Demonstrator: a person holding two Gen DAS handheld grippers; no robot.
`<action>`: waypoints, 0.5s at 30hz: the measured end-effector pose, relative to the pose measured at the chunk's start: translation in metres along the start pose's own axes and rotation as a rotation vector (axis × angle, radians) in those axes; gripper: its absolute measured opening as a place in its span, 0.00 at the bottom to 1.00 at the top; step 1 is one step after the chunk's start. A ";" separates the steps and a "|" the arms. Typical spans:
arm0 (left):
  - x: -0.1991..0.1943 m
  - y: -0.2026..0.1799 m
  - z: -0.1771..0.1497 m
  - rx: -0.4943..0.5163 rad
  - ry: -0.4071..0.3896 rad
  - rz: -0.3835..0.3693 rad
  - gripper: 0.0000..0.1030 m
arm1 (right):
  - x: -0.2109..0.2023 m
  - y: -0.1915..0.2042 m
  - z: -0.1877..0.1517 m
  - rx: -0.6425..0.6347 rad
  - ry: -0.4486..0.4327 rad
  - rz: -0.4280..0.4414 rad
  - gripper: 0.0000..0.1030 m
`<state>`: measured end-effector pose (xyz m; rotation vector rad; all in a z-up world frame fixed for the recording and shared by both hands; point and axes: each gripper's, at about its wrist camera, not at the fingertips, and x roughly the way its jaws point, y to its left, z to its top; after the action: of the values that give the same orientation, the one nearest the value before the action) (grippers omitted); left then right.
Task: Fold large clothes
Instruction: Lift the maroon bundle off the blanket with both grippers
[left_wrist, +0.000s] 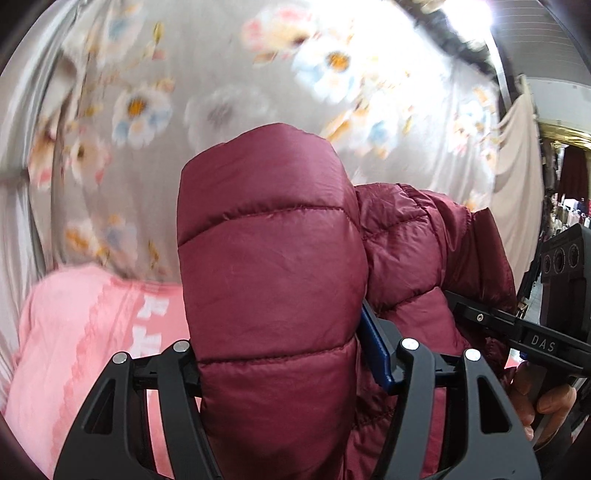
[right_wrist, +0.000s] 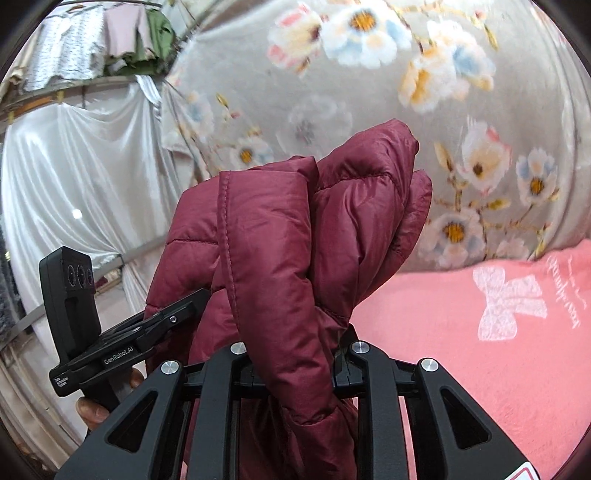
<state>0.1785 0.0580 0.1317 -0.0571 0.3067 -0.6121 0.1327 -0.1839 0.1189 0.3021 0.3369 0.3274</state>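
Observation:
A maroon quilted puffer jacket (left_wrist: 273, 266) hangs lifted between both grippers. My left gripper (left_wrist: 284, 354) is shut on a thick padded fold of it, which fills the gap and hides the left finger; a blue pad (left_wrist: 375, 347) shows on the right. In the right wrist view the jacket (right_wrist: 295, 229) is bunched, and my right gripper (right_wrist: 295, 365) is shut on a narrower gathered part. Each view also shows the other gripper biting into the jacket's side: the right gripper (left_wrist: 465, 306), and the left gripper (right_wrist: 188, 306).
A pink blanket (right_wrist: 480, 350) with white print lies below the jacket. A grey floral cloth (right_wrist: 369, 110) hangs behind it. White satin drapes (right_wrist: 74, 166) stand at the left, and a beige cloth (left_wrist: 517, 177) at the right. A hand (left_wrist: 546, 402) grips the other handle.

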 end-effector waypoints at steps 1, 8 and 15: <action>0.017 0.012 -0.007 -0.019 0.035 0.006 0.59 | 0.015 -0.007 -0.005 0.014 0.024 -0.008 0.20; 0.110 0.059 -0.058 -0.080 0.241 0.029 0.59 | 0.106 -0.059 -0.049 0.115 0.180 -0.079 0.20; 0.180 0.084 -0.104 -0.099 0.379 0.057 0.59 | 0.172 -0.109 -0.091 0.211 0.283 -0.123 0.20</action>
<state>0.3334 0.0277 -0.0276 -0.0265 0.7033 -0.5490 0.2811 -0.1989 -0.0468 0.4417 0.6684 0.2130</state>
